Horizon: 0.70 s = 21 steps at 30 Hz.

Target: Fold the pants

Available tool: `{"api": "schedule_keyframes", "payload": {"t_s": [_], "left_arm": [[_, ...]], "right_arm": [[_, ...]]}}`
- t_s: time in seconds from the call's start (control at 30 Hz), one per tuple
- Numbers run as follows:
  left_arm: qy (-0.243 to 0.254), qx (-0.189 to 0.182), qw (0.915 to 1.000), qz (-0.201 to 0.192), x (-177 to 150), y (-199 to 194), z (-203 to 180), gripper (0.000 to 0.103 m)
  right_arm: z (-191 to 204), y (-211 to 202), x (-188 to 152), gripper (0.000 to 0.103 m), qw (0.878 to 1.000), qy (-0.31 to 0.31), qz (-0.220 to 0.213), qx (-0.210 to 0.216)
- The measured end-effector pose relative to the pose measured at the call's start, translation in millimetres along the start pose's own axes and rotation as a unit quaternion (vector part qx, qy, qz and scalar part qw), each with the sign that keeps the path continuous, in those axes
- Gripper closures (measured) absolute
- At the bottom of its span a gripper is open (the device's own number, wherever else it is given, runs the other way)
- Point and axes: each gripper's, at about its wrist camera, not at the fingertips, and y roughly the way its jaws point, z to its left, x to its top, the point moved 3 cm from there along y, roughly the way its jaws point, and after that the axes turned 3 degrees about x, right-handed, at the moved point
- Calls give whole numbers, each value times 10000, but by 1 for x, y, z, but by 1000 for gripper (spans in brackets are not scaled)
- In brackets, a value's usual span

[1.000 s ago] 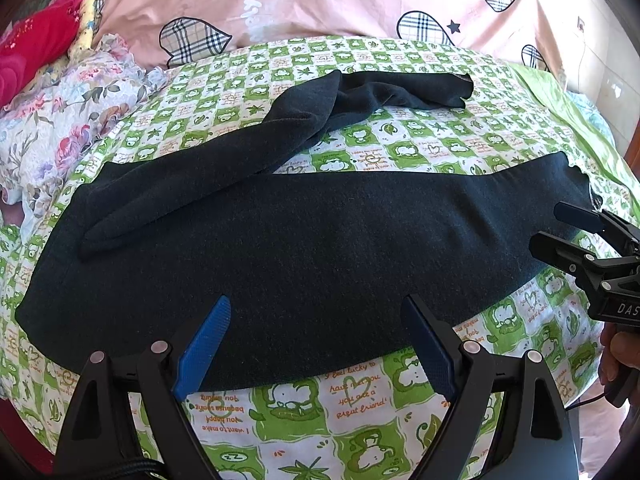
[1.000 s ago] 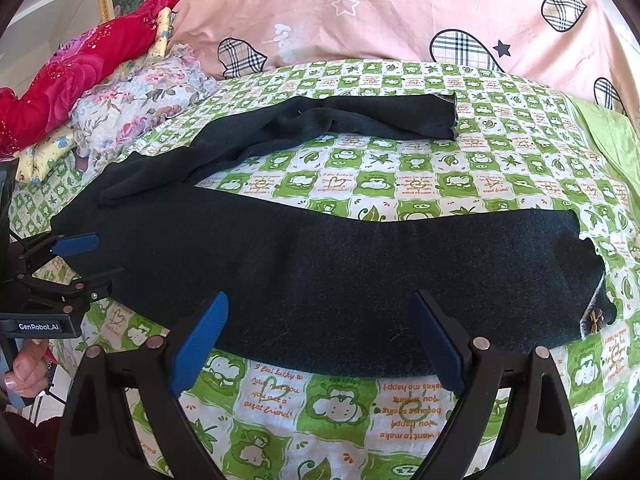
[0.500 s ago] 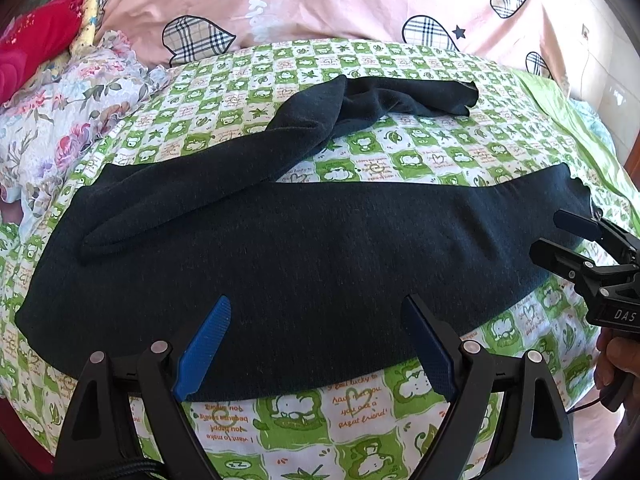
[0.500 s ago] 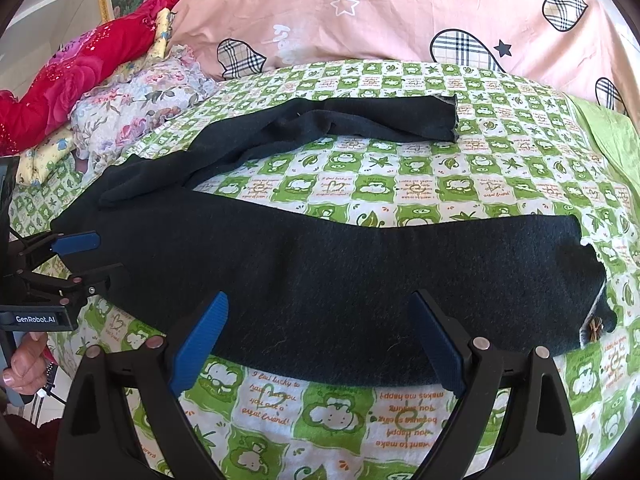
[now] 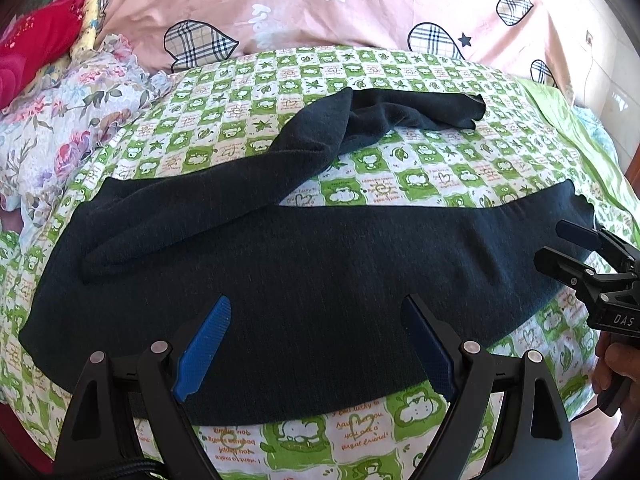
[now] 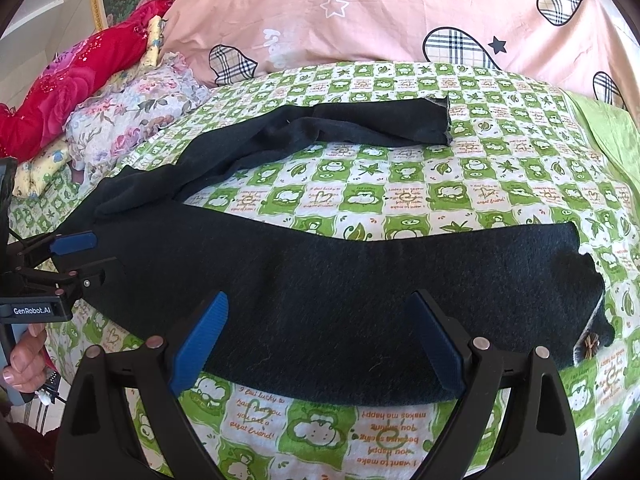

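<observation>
Dark pants (image 5: 320,264) lie spread across the frame centre on the green-checked bed (image 5: 360,436) (one leg angled upward). Left tongs (image 5: 316,350) and right tongs (image 6: 320,344) both spread, empty.

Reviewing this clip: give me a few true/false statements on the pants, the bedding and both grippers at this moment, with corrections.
1. The dark pants lie on a green-and-white checked sheet. True.
2. The left gripper is clamped on the fabric. False: its jaws are spread open.
3. One pant leg angles away from the other, leaving sheet between them. True.
4. The right gripper holds a red pillow. False: it is open, holding nothing.
5. A pink cover with plaid hearts lies behind. True.
</observation>
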Motion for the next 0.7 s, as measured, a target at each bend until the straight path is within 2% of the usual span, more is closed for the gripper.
{"api": "schedule_keyframes", "payload": {"t_s": [0.2, 0.43, 0.7], "left_arm": [[0, 146, 9999, 35, 19, 8, 3, 15], [136, 334, 9993, -44, 53, 17, 5, 15], [331, 385, 9987, -97, 99, 34, 1, 15]], "right_arm": [[-9, 0, 17, 11, 9997, 77, -199, 99], [-27, 9, 47, 11, 9998, 171, -66, 4], [-61, 27, 91, 11, 9983, 575, -84, -32]]}}
